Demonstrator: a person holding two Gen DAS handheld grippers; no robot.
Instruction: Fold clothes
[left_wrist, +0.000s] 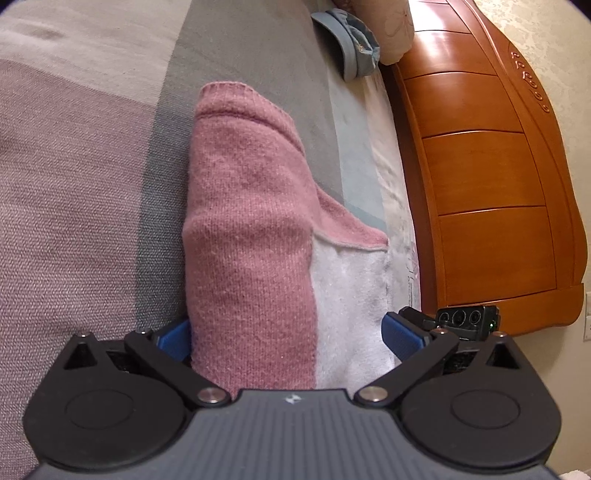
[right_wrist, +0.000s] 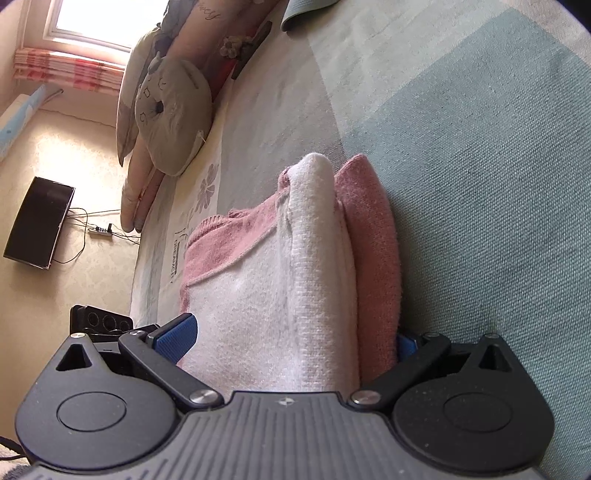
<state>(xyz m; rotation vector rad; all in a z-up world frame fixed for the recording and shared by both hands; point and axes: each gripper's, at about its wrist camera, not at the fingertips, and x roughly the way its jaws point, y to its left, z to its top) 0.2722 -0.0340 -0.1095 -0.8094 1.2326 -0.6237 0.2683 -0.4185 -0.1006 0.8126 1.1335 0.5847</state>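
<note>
Pink-and-white sweater (left_wrist: 251, 236) bunched on bed (left_wrist: 74, 166), both wide-spread grippers, left gripper (left_wrist: 288, 338), right gripper (right_wrist: 291, 341), straddling it

My left wrist view sits low and very close behind a pink sweater (left_wrist: 251, 229) on the bed, facing a wooden headboard (left_wrist: 487, 177) at frame right. My right wrist view, equally close, faces a window (right_wrist: 92, 22) at upper left. Both share the sweater.
</note>
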